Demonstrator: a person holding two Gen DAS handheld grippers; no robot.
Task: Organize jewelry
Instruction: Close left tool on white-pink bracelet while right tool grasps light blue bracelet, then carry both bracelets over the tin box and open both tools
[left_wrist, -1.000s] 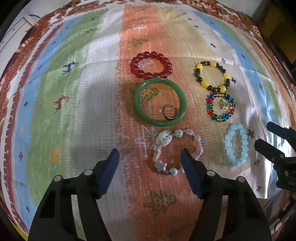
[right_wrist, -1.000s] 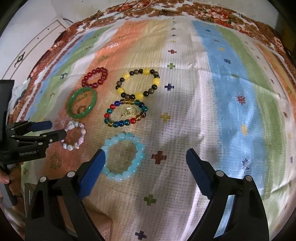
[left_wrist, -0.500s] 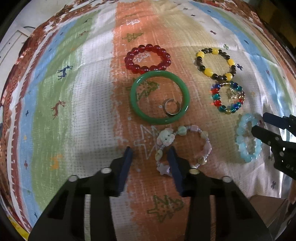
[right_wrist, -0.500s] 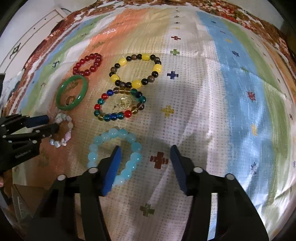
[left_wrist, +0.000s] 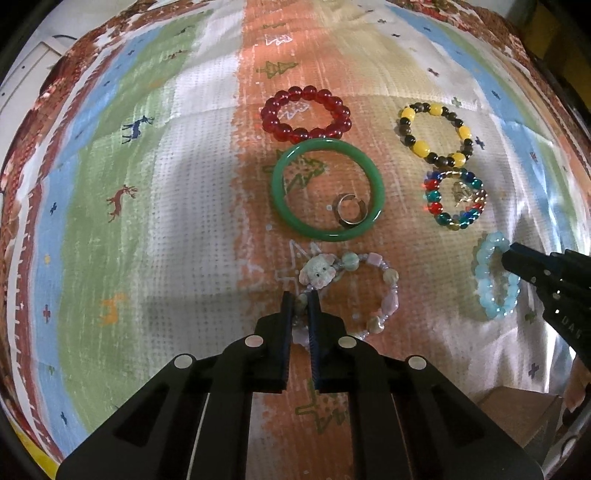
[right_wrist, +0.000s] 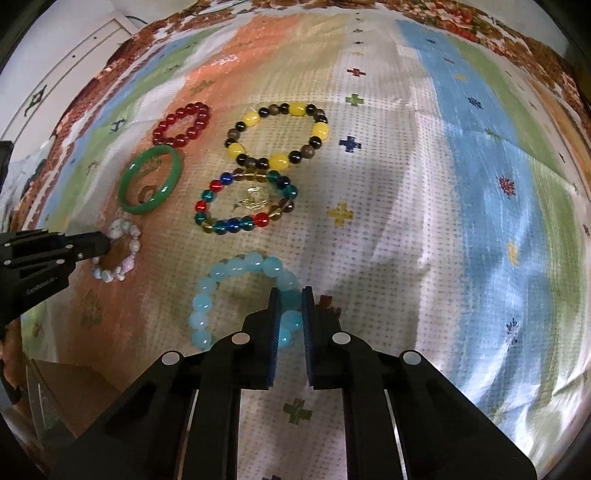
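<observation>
Several bracelets lie on a striped cloth (left_wrist: 184, 221). My left gripper (left_wrist: 301, 299) is shut on the near-left side of the pastel charm bracelet (left_wrist: 388, 284), which rests on the cloth. My right gripper (right_wrist: 290, 295) is shut on the near-right side of the light blue bead bracelet (right_wrist: 221, 277); it also shows in the left wrist view (left_wrist: 484, 266). Beyond lie a green bangle (left_wrist: 327, 190) with a small metal ring (left_wrist: 349, 212) inside, a red bead bracelet (left_wrist: 304, 114), a yellow-and-dark bead bracelet (left_wrist: 436, 134) and a multicolour bead bracelet (left_wrist: 454, 199).
The cloth's brown patterned border (left_wrist: 33, 122) runs along the left and far sides. A brown box corner (left_wrist: 517, 413) sits at the near right in the left wrist view. A white surface (right_wrist: 55, 81) lies beyond the cloth's left edge.
Both grippers moved forward and down and closed: the left one onto the pastel charm bracelet, the right one onto the light blue bracelet. The other jewelry has not moved.
</observation>
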